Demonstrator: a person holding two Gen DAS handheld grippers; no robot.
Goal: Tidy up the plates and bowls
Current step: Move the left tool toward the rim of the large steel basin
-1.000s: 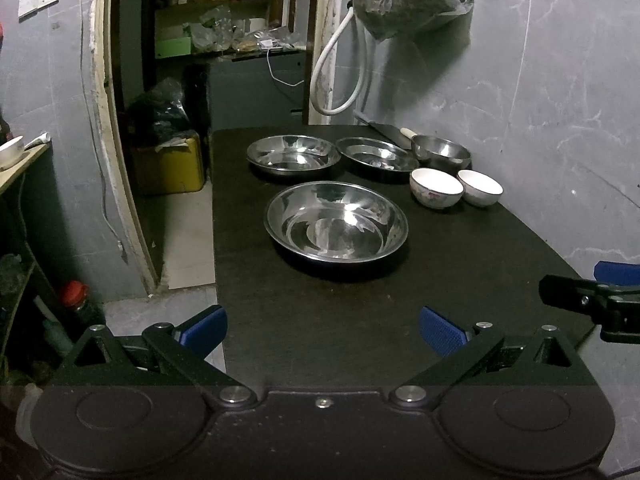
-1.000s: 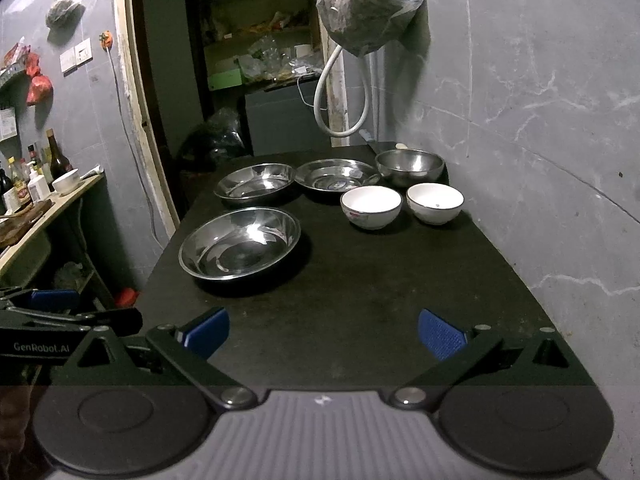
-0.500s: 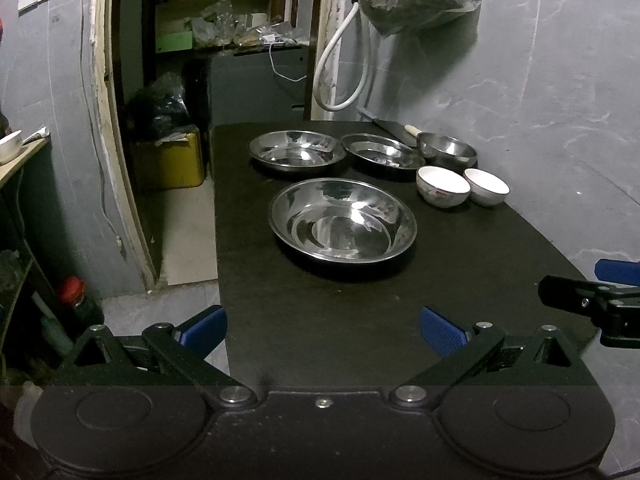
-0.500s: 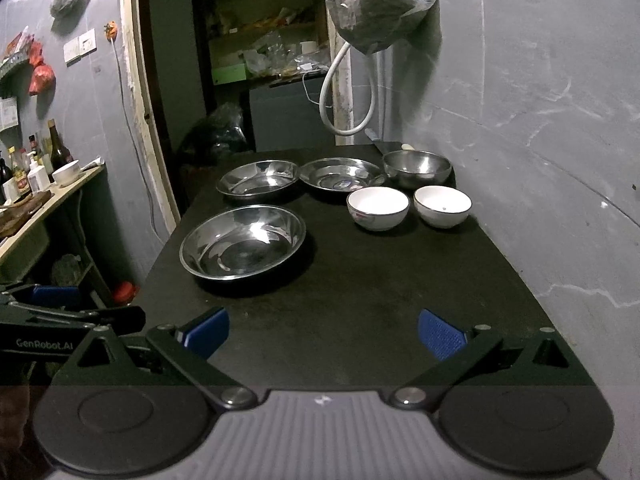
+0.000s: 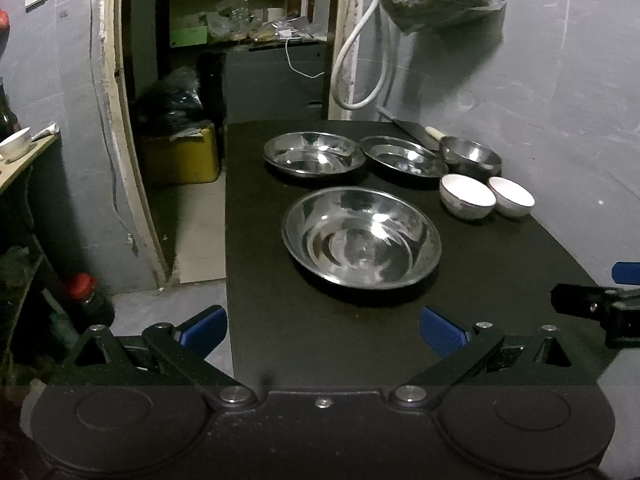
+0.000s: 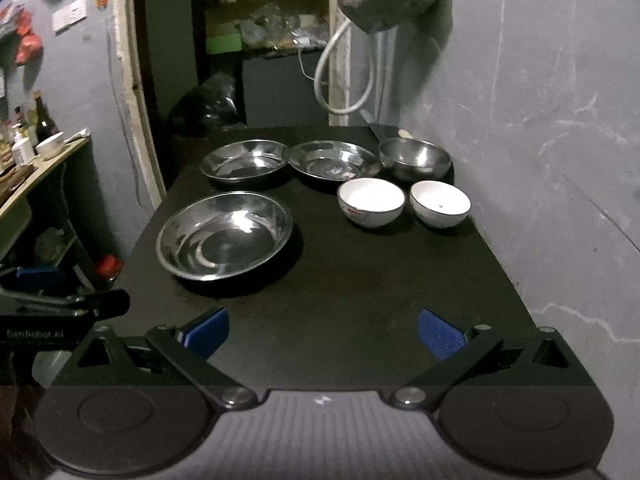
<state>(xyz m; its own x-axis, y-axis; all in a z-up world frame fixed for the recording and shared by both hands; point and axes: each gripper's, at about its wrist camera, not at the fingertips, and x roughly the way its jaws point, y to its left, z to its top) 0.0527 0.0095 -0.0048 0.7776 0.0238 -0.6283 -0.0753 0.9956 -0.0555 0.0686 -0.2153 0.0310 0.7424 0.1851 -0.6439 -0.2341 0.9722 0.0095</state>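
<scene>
Both grippers, left gripper (image 5: pixel 322 326) and right gripper (image 6: pixel 323 328), gape empty. Large steel plate (image 5: pixel 362 238) sits mid-bench (image 5: pixel 500 280); 2 white bowls (image 6: pixel 370 202) just beyond-right. We'd pinch the plate's thin rim: light, stiff, probably slippery.

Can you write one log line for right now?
left gripper: open, empty | right gripper: open, empty | big steel plate: untouched | white bowls: side by side
</scene>
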